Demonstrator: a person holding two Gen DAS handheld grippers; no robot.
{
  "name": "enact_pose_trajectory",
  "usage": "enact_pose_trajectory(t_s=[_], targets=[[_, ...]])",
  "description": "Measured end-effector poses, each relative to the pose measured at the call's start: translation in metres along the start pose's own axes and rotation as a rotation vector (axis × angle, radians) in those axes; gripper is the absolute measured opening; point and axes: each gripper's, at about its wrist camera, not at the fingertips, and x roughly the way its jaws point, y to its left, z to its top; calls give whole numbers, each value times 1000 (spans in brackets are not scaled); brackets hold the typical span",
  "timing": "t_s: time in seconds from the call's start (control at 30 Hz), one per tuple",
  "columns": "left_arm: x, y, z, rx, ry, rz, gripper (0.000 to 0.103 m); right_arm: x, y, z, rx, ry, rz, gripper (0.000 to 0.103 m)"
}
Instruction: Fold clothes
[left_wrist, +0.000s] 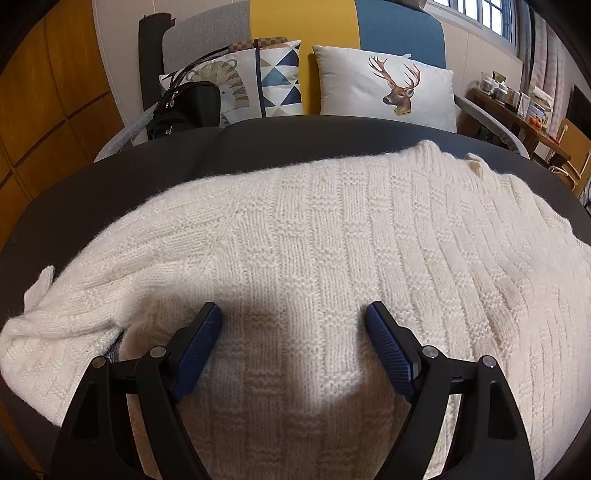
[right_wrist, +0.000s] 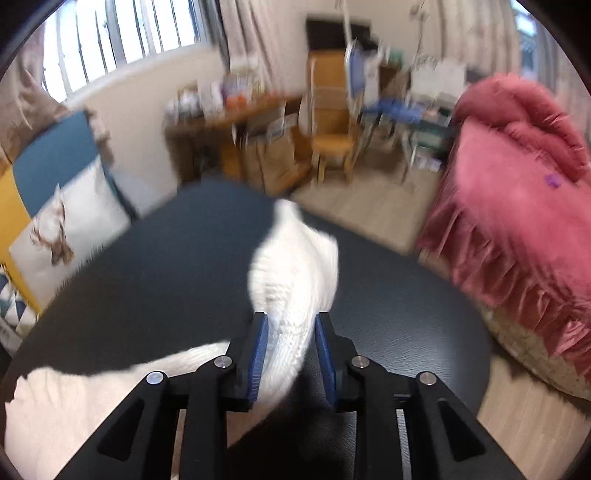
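A cream knitted sweater (left_wrist: 332, 229) lies spread flat on the dark round table (left_wrist: 258, 140). One of its sleeves runs off toward the left edge. My left gripper (left_wrist: 293, 306) hovers just over the sweater's near part, open wide, with nothing held between its blue pads (left_wrist: 199, 350). In the blurred right wrist view a sleeve (right_wrist: 295, 258) of the sweater stretches away across the table (right_wrist: 147, 277). It passes between the fingers of my right gripper (right_wrist: 291, 315). The jaws stand slightly apart, with a gap on the right side, so they do not pinch it.
Behind the table is a sofa with a deer pillow (left_wrist: 388, 88), a patterned pillow (left_wrist: 258, 81) and a black handbag (left_wrist: 184, 107). A red-covered bed (right_wrist: 517, 192) stands to the right. A wooden chair (right_wrist: 332, 122) and a cluttered desk (right_wrist: 229, 110) are across the floor.
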Motion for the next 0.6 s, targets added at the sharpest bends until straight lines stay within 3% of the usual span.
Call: enact_pose_trajectory(t_s=[0.07,0.2,0.3,0.43,0.5,0.6], targets=[[0,0,0,1,0,0,83,-27,14,-11,-20,-84,56,27],[0,1,1,2,0,-1,83,-46,56,-35,-190,-106,152,27],[-1,1,1,1,0,-3,83,-31,85,-54,-314,24,219,27],[-1,3,1,3,0,-2,83,-2,126,-85,-508,188,244,27],[-1,3,2,3,0,-1,83,15,153,-96,-580,222,222,30],[-1,4,2,2,1,1,84,24,204,-98,-658,170,203,30]])
